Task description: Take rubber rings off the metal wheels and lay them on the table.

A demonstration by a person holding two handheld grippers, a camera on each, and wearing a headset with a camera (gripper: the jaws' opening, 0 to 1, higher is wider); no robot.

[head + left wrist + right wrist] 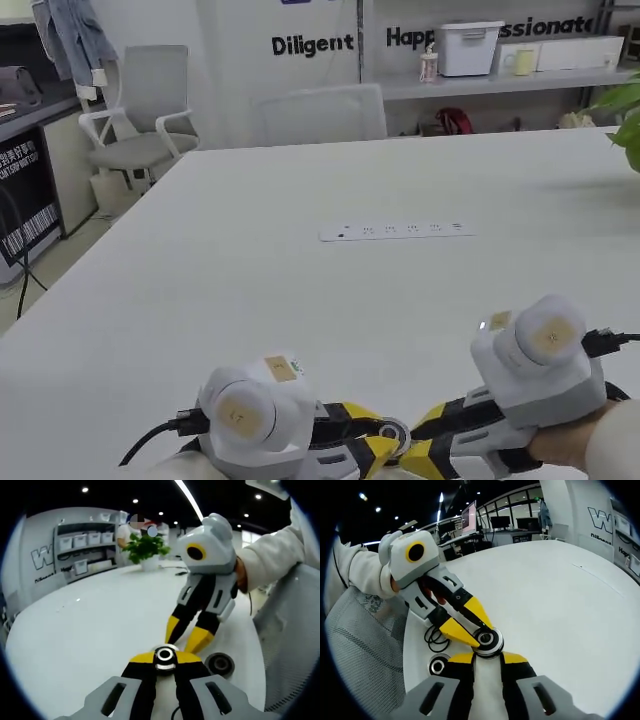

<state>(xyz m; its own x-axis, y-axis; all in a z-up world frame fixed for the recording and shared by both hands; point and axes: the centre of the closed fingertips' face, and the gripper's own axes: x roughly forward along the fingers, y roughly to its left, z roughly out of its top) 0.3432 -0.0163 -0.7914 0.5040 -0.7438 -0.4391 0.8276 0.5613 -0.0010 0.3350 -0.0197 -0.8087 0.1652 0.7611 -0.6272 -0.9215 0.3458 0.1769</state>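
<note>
Left gripper view puts your left gripper [165, 661] at the bottom edge, with its yellow-tipped jaws closed on a metal wheel [165, 655]. Your right gripper [186, 639] reaches in from the upper right. Its two yellow tips are slightly apart and rest against the far side of that same wheel. You cannot tell from any view whether they actually pinch it, and it is too small to tell whether a rubber ring sits on it.

Just to the right of the held wheel in this view, a second wheel [219, 663] with a dark outer band lies flat on the white table [90, 630]. It is close to the table's near edge, beside the mesh back of a chair [290, 645].

Right gripper view shows a few thin black rubber rings [435, 636] lying loose and overlapping on the table. They sit under your left gripper's arm and just beyond the second wheel.

Head view has both grippers meeting low in the picture at the table's near edge, the wheel between their tips. Farther out, a white power strip [395, 231] lies mid-table, well apart from your work. A potted plant [145, 547] stands at the far end of the table. Beyond the table are an office chair [150, 110] and a shelf carrying a white storage box [468, 48].
</note>
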